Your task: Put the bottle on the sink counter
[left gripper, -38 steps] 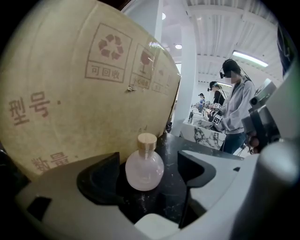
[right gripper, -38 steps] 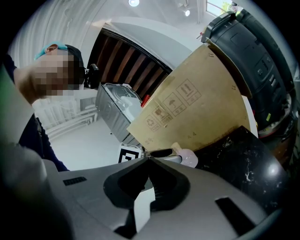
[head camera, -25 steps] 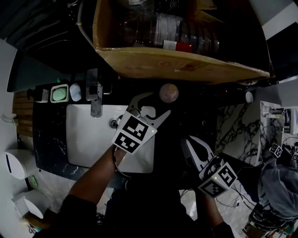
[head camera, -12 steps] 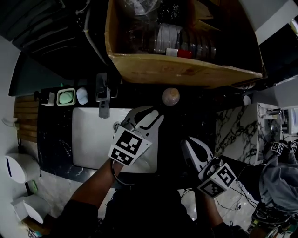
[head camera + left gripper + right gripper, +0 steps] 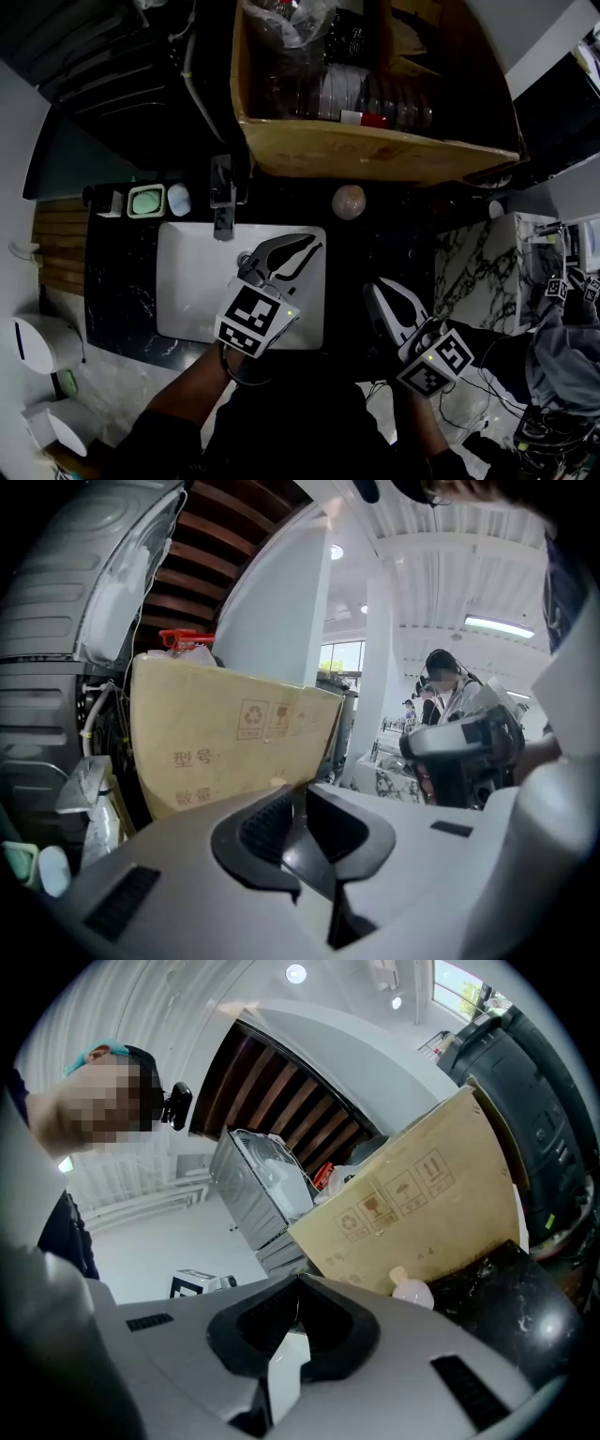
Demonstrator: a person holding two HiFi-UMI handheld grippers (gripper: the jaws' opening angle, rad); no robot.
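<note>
A small round pinkish bottle [image 5: 348, 201] stands on the black sink counter [image 5: 375, 234], just right of the white basin [image 5: 192, 291]; in the right gripper view the bottle [image 5: 411, 1290] shows in front of the cardboard box. My left gripper [image 5: 298, 246] hovers over the basin's right part, left of and nearer than the bottle. Its jaws are closing, a narrow gap is left, and nothing is between them [image 5: 298, 794]. My right gripper [image 5: 384, 295] hangs at the counter's near edge, below the bottle, shut and empty [image 5: 298, 1281].
A large cardboard box [image 5: 375, 150] holding several plastic bottles overhangs the back of the counter. The faucet [image 5: 223, 202] and a green soap dish [image 5: 146, 200] sit behind the basin. A marble surface [image 5: 478, 272] lies to the right.
The left gripper's jaws have gone from wide apart to nearly together, and it has drawn back a little over the basin. The right gripper has stayed put.
</note>
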